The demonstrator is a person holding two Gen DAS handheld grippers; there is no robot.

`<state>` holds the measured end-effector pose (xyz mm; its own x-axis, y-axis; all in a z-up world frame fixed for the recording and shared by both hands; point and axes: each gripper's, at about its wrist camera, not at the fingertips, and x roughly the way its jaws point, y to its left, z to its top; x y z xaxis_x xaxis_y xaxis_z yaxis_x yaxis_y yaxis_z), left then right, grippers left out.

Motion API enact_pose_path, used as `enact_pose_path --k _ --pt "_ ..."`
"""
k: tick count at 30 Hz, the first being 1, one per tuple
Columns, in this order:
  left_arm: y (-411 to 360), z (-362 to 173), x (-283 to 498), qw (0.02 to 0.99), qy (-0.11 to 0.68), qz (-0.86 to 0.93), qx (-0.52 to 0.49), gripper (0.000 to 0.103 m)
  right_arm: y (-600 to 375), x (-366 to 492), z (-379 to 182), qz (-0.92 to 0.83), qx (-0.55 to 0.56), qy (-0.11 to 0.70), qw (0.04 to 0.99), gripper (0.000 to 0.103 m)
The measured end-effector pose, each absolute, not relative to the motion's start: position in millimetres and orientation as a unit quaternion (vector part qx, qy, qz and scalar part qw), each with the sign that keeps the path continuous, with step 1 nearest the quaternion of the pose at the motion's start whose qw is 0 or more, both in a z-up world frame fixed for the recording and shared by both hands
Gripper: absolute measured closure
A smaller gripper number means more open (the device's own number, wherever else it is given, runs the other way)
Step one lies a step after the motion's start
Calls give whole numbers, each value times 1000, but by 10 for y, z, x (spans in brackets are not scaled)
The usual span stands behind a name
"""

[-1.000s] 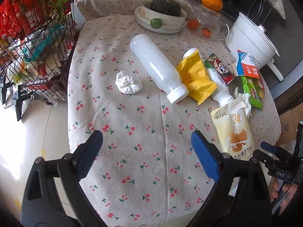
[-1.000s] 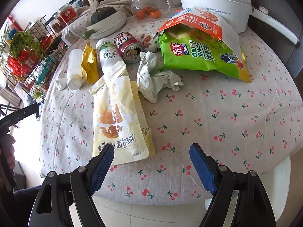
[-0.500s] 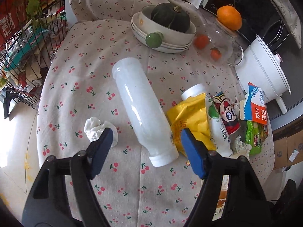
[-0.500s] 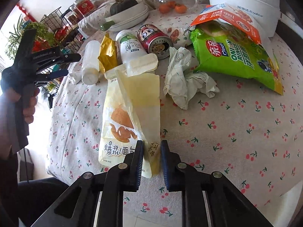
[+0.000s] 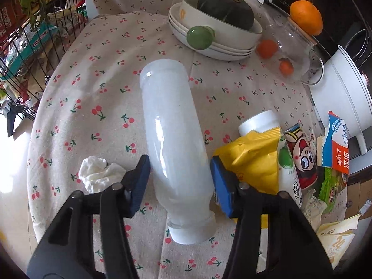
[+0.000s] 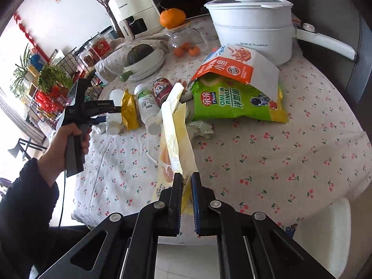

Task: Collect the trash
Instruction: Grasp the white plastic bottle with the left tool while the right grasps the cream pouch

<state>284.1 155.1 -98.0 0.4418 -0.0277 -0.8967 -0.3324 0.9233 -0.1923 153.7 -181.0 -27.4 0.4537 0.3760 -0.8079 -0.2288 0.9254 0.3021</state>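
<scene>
Only your right view shows your left hand [image 6: 69,139] on its handle; only the left view shows the tissue [image 5: 98,174] beside the bottle [image 5: 174,139]. Your left gripper [image 5: 177,174], jaws just closing, straddles the lying bottle, pads flanking it without clear contact. Your right gripper [image 6: 186,186] pinches the pouch [image 6: 173,144], now lifted upright off the tablecloth [image 6: 279,151], flat a second ago.

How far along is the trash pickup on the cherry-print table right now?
Just starting; no trash visibly cleared yet. In hand: the right hand-held gripper is shut on the yellow bread pouch, lifting it. The left hand-held gripper has just been closing around the frosted white bottle, which lies between its pads. Left: crumpled tissue, yellow wrapper, drink bottle, can, onion rings bag.
</scene>
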Motion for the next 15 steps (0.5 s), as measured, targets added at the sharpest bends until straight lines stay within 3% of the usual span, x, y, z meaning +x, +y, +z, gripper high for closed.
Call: enact_pose_path --k 15 --pt "1381 -312 2007 873 455 40 -174 52 -2513 1229 122 137 123 453 873 94"
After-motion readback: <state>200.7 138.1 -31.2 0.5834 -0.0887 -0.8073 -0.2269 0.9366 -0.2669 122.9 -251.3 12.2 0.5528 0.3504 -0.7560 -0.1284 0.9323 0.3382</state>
